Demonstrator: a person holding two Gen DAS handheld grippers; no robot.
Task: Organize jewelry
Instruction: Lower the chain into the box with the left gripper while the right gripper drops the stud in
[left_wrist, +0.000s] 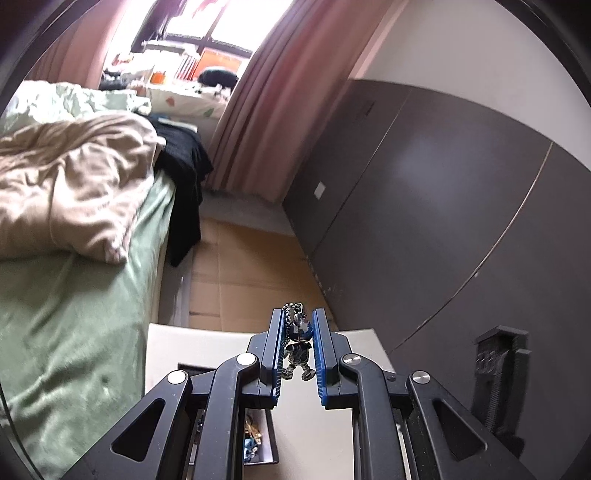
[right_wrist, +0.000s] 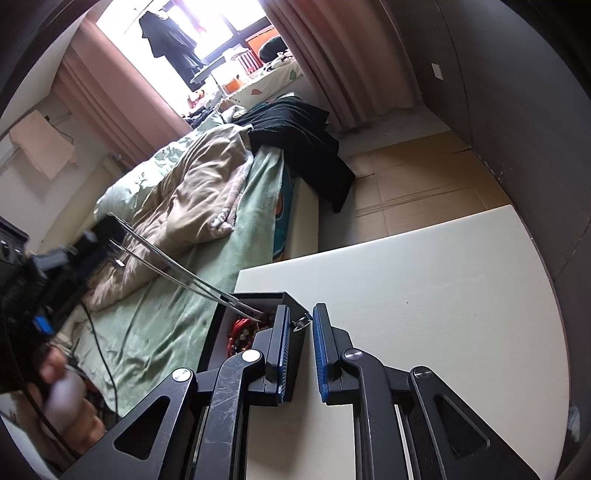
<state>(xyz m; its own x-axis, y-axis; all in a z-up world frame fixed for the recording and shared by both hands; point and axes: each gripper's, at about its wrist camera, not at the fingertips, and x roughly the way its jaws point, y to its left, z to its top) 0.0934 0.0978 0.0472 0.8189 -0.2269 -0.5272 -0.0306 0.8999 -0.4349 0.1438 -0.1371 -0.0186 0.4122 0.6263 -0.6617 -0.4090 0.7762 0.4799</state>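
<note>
My left gripper (left_wrist: 298, 317) is shut on a small figure charm on a ball chain (left_wrist: 298, 345), held above the white table (left_wrist: 173, 343). Below it an open black jewelry box (left_wrist: 258, 439) holds colourful pieces. In the right wrist view the same black box (right_wrist: 255, 299) sits at the table's left edge with red bead bracelets (right_wrist: 240, 334) inside. My right gripper (right_wrist: 299, 317) hovers at the box's right wall, jaws slightly apart, with a small silver piece (right_wrist: 301, 323) between the tips; whether it is gripped is unclear. The left gripper's body (right_wrist: 55, 266) shows at the left.
A bed with a green sheet (left_wrist: 74, 332), a beige blanket (left_wrist: 74, 192) and black clothes (left_wrist: 184, 166) lies left of the table. Dark grey wardrobe doors (left_wrist: 424, 203) stand on the right. Cardboard (left_wrist: 243, 266) covers the floor between. Pink curtains (left_wrist: 258, 110) hang by the window.
</note>
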